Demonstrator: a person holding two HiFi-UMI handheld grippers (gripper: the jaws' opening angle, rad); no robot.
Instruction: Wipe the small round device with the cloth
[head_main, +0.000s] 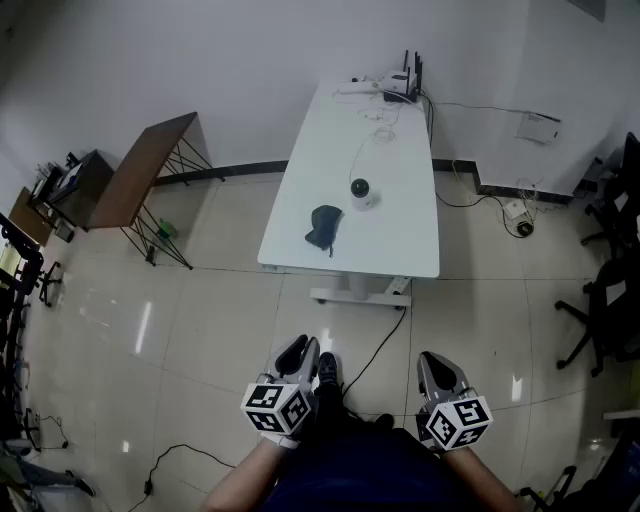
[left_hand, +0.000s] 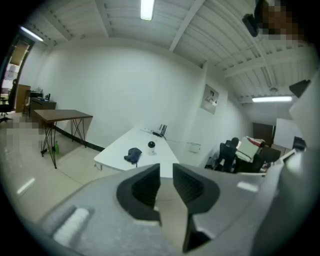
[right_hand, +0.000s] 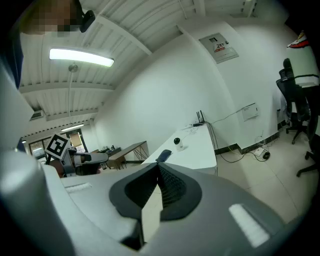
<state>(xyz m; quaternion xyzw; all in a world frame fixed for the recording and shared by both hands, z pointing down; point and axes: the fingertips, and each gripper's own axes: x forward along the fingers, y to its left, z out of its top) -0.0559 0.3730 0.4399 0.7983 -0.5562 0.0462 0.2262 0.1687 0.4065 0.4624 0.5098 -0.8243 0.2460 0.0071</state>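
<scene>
The small round white device (head_main: 362, 191) and crumpled dark blue cloth (head_main: 323, 226) lie near each other on the long white table (head_main: 400, 240), well ahead. The left gripper (head_main: 297, 352) is barely parted and the right gripper (head_main: 437, 368) pressed together, both empty. Best to step closer, then open wide over the cloth's fold.

Head view looks steeply down — both gripper views, seemingly level, share its distant table (head_main: 400, 230).

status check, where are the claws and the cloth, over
Left claw slightly open, empty; right claw shut, empty. Cloth on white table beside small round device, untouched, well ahead. Black cable on floor before table.
</scene>
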